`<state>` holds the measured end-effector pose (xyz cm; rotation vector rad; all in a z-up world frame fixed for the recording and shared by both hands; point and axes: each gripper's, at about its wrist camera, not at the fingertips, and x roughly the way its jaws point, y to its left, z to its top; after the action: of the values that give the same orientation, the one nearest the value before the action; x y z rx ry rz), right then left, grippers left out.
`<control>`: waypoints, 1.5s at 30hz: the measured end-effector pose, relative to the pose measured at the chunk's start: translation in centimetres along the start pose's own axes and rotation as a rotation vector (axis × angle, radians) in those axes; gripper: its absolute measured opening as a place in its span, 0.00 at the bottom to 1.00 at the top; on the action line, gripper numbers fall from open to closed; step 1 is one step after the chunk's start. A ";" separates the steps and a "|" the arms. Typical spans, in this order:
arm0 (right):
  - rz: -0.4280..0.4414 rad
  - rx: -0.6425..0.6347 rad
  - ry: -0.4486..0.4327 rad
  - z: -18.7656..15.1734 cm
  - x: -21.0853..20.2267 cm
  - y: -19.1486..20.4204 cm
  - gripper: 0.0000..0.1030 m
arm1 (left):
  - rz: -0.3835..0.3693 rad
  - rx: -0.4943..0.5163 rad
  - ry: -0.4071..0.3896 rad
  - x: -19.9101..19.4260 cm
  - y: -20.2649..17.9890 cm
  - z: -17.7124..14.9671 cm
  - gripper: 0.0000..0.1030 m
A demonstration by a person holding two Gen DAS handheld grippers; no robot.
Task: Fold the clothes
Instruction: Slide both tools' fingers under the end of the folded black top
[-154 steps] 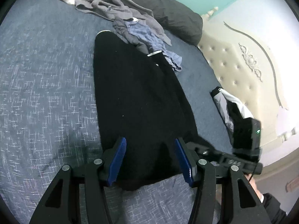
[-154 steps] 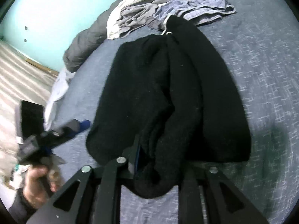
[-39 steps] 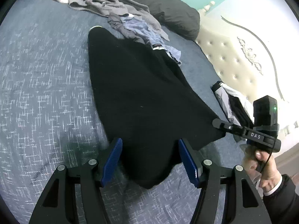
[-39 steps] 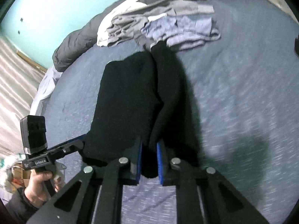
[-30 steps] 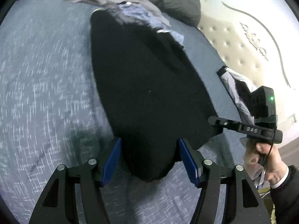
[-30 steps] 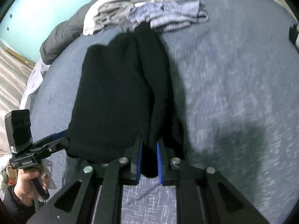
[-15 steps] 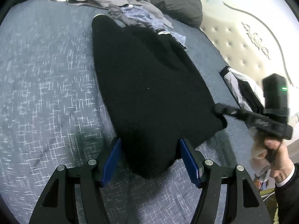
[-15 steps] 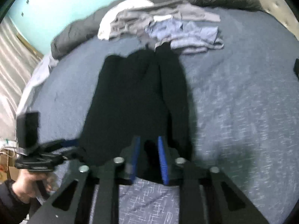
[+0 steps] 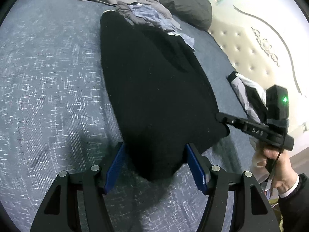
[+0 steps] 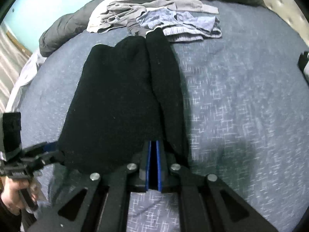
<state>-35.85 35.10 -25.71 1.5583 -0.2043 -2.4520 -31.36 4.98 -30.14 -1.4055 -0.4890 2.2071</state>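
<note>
A black garment (image 9: pixel 154 87) (image 10: pixel 115 106) lies spread lengthwise on the blue bed cover (image 9: pixel 48 77), one sleeve folded along its side. My left gripper (image 9: pixel 155 160) is open, its blue pads straddling the garment's near corner without pressing on it. At the garment's other near corner, my right gripper (image 10: pixel 153 145) has its jaws closing to a thin dark slit, pinched on the black hem. In the left wrist view the right gripper (image 9: pixel 219 116) touches that corner, which is slightly raised. The left gripper (image 10: pixel 46 154) shows at the garment's left corner.
A heap of grey and light-blue clothes (image 9: pixel 139 5) (image 10: pixel 164 17) lies at the garment's far end, with a dark pillow (image 9: pixel 183 3) behind. A black-and-white garment (image 9: pixel 245 92) lies near the cream headboard (image 9: pixel 251 48). A person's hand (image 9: pixel 274 164) holds each gripper.
The right jaws have narrowed from a wider hold on a thick black fold to a thin slit. The garment now lies flatter. The left gripper has kept its place and opening.
</note>
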 end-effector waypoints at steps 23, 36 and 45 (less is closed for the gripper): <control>-0.023 -0.060 0.010 -1.7 -0.6 1.9 0.03 | 0.064 0.038 -0.025 -0.1 -0.9 1.0 0.65; -0.025 0.032 -0.051 -1.2 -2.5 -0.7 0.03 | 0.079 0.019 -0.057 -1.5 -0.8 0.5 0.65; 0.004 0.061 -0.044 -1.3 -4.1 -1.3 0.16 | 0.106 0.022 -0.073 -2.4 -1.7 0.7 0.65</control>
<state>-33.14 37.43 -22.97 1.5269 -0.2927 -2.5009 -30.76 5.02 -27.17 -1.3718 -0.4229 2.3480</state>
